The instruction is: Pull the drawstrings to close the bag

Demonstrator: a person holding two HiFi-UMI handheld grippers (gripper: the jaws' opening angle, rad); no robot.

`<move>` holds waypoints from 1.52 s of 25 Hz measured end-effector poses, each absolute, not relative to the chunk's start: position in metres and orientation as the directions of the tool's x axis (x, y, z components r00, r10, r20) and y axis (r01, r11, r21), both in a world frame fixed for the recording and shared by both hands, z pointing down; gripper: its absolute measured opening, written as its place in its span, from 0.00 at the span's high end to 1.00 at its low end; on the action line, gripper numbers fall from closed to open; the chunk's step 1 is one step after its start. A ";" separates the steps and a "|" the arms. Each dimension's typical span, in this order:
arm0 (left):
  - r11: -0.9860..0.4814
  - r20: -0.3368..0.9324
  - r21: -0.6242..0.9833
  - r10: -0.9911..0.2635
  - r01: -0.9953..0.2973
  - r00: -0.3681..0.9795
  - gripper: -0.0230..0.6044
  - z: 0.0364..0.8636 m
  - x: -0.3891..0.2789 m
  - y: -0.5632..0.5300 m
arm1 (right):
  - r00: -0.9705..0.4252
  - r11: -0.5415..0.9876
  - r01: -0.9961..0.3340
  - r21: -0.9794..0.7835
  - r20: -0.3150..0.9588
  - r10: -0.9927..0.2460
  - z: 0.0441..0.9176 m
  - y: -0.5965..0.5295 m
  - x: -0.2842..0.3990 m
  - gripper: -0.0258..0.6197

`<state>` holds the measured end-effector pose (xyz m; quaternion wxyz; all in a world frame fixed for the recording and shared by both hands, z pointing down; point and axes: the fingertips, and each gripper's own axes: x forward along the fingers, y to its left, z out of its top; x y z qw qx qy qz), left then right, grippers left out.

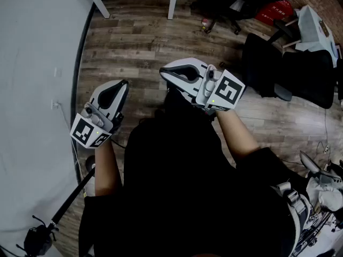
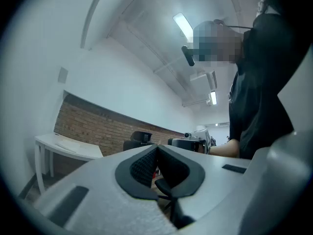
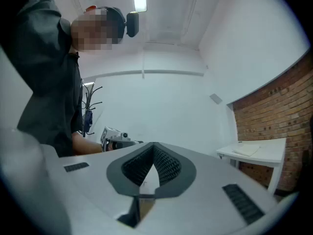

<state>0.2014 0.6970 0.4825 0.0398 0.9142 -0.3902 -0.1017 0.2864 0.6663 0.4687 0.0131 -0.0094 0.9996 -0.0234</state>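
Both pairs of jaws are closed on nothing. In its own view, the left gripper has its dark ribbed pads meeting at the tips. The right gripper shows me the same, with only pale wall visible through the small gap behind its pads. From the head view I see the left gripper and the right gripper held up in front of my operator's dark shirt. Their tips are turned toward each other, near but apart, above the wooden floor. Each gripper's camera picks up the other one, held out on a bare forearm: the right one in the left gripper view, the left one in the right gripper view. As for the bag and its drawstrings, I cannot find them in any of the three views. A pale wall runs down the left of the head view, and a black stand leans at its foot. A black office chair sits off to the right. The gripper views add a brick wall with a white table standing against it, and a ceiling light overhead.
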 end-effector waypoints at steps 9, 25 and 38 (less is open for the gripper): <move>-0.706 -0.144 0.154 -0.709 -0.692 0.691 0.94 0.488 0.214 0.686 | -0.999 0.998 -0.031 -0.056 -0.019 -0.032 0.474 0.658 0.296 0.95; -0.737 -0.149 0.177 -0.676 -0.653 0.722 0.94 0.495 0.224 0.649 | -0.997 0.993 -0.066 -0.100 -0.033 -0.070 0.480 0.621 0.309 0.95; -0.740 -0.124 0.149 -0.672 -0.656 0.730 0.94 0.513 0.205 0.594 | -0.997 0.980 -0.017 -0.198 -0.068 -0.031 0.500 0.541 0.289 0.95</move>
